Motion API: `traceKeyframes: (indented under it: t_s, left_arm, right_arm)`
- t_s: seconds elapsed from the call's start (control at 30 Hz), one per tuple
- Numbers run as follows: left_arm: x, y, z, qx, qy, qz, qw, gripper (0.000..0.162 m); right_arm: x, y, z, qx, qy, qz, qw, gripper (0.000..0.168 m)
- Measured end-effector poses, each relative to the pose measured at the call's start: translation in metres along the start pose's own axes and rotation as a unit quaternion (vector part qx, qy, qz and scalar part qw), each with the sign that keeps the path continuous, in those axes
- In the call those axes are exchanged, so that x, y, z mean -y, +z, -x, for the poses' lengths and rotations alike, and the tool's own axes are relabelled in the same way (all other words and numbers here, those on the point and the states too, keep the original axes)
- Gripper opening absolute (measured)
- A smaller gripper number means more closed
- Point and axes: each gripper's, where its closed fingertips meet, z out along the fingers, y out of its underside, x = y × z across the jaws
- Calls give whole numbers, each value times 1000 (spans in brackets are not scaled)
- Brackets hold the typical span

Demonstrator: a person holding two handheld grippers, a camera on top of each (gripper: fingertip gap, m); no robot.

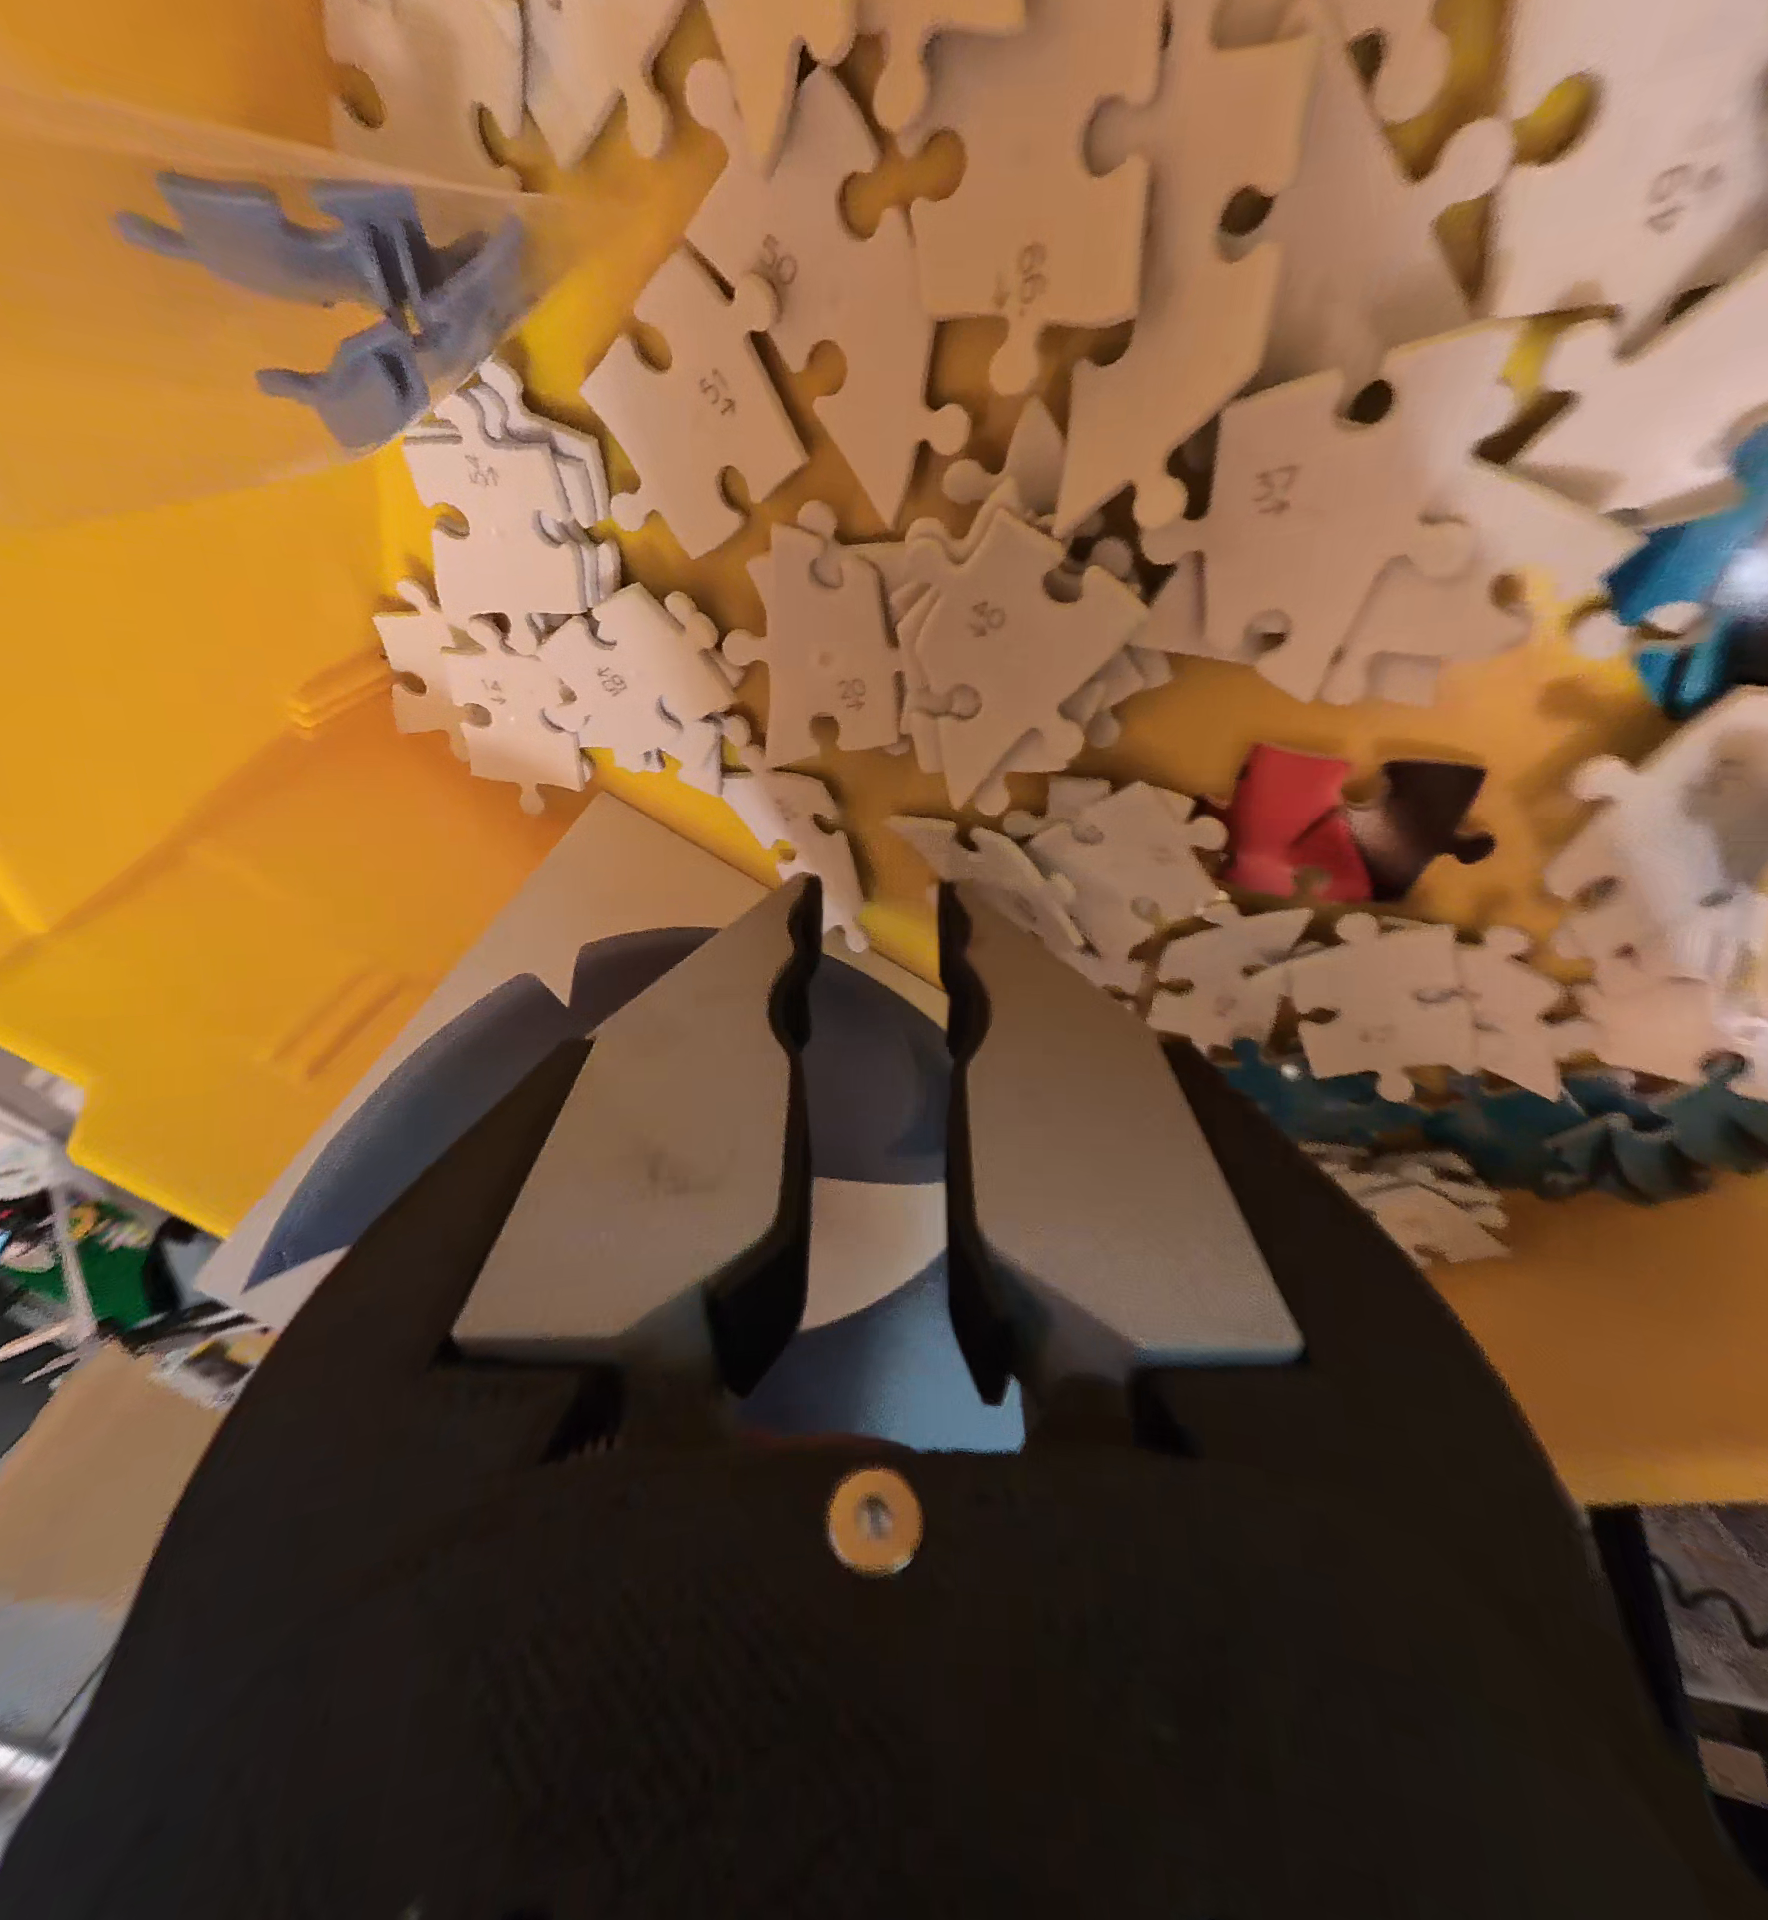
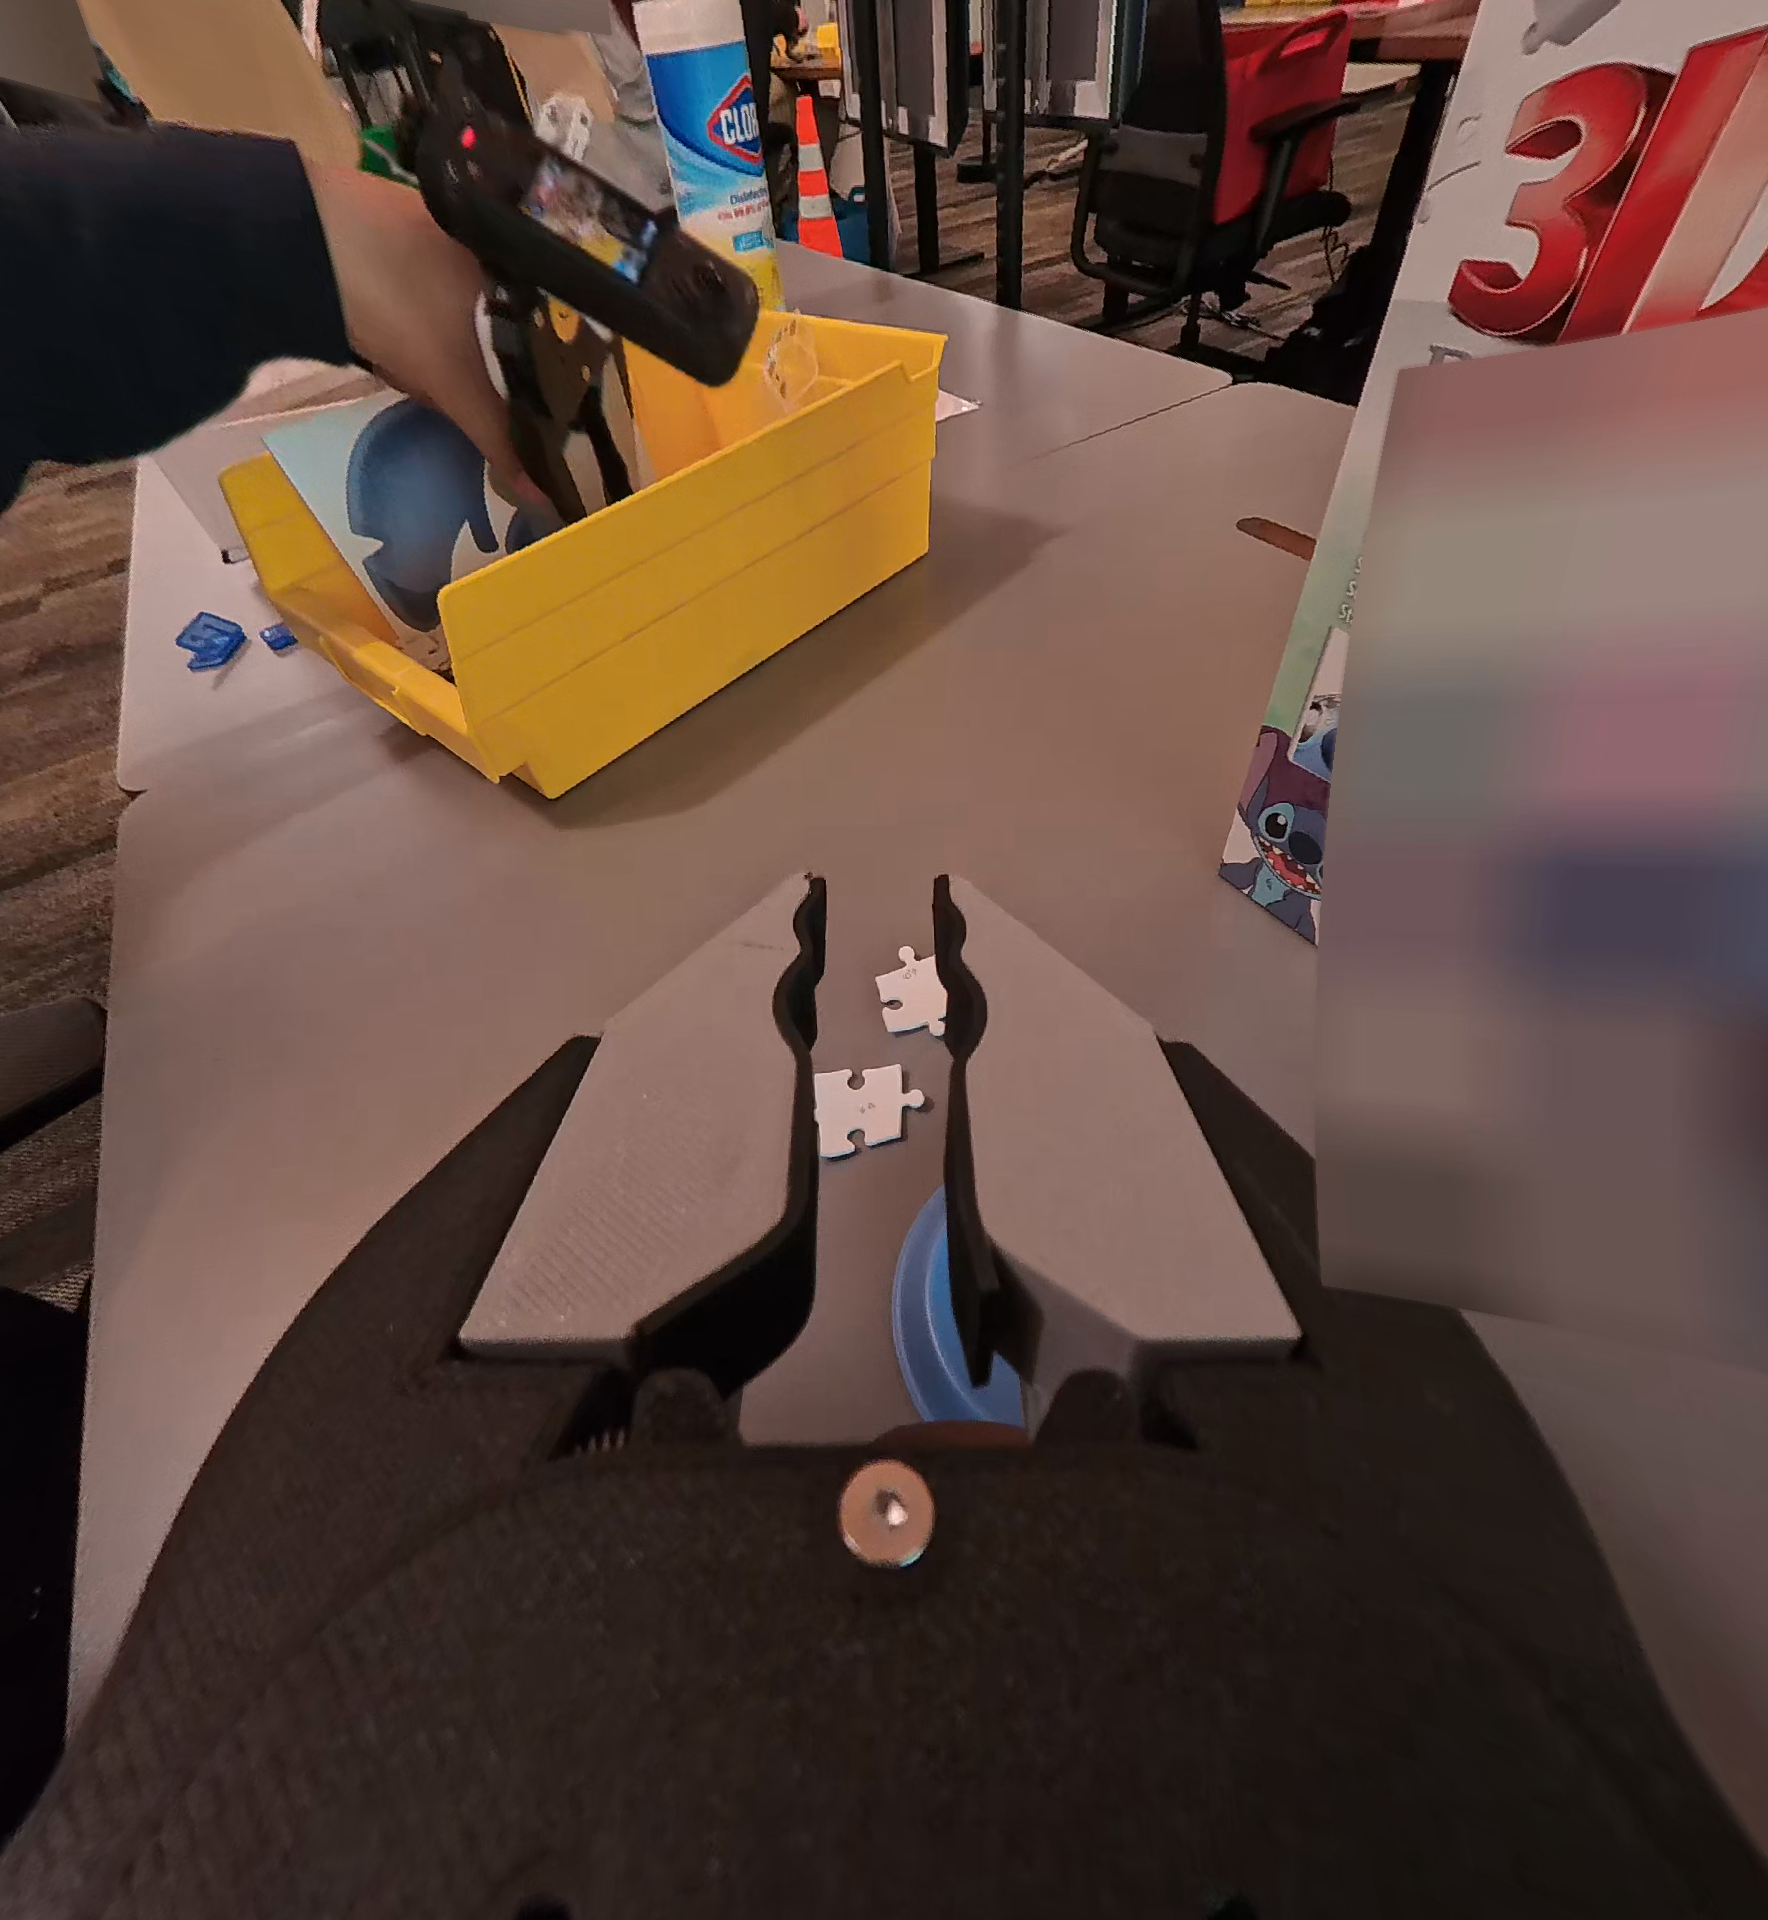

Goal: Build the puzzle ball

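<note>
In the left wrist view my left gripper is open by a narrow gap and empty. It reaches into the yellow bin, just above a heap of white face-down puzzle pieces. A red piece and a blue piece lie face up at the right. In the right wrist view my right gripper is open and empty, above the grey table. Two white pieces lie on the table below its fingers. A blue round stand sits nearer.
The yellow bin stands at the table's far left, with the left gripper and a hand in it. A printed sheet leans inside the bin. Grey plastic parts lie in a clear bag. The puzzle box stands at the right. Small blue clips lie by the bin. There is about 40 centimetres between the tips of the two grippers. My right tips are about 35 centimetres from the red piece, my left tips only 6 centimetres.
</note>
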Motion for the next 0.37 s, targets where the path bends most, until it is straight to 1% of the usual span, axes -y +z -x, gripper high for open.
traceKeyframes:
  t_s: [0.03, 0.1, 0.17, 0.27, 0.33, 0.37]
  left_arm:
    - [0, -4, -1, -7, -3, -9, 1000, 22]
    - [-2, -15, 3, -4, -6, -23, 1000, 28]
    - [-2, -30, 6, -3, -9, -50, 999, 29]
    - [12, -50, -10, -49, 1, -109, 993, 28]
    - [26, -56, -28, -87, 19, -139, 986, 24]
    - [32, -55, -34, -91, 26, -143, 985, 24]
  right_arm:
    - [-1, 0, 0, -1, 0, 2, 1000, 17]
    - [-2, 1, -1, -2, 1, 4, 1000, 17]
    - [-3, 2, -3, -3, 4, 5, 1000, 17]
    - [-5, 3, -4, -3, 6, 8, 1000, 17]
    - [-6, 4, -4, -4, 6, 11, 1000, 17]
    - [-7, 5, -4, -4, 5, 13, 1000, 17]
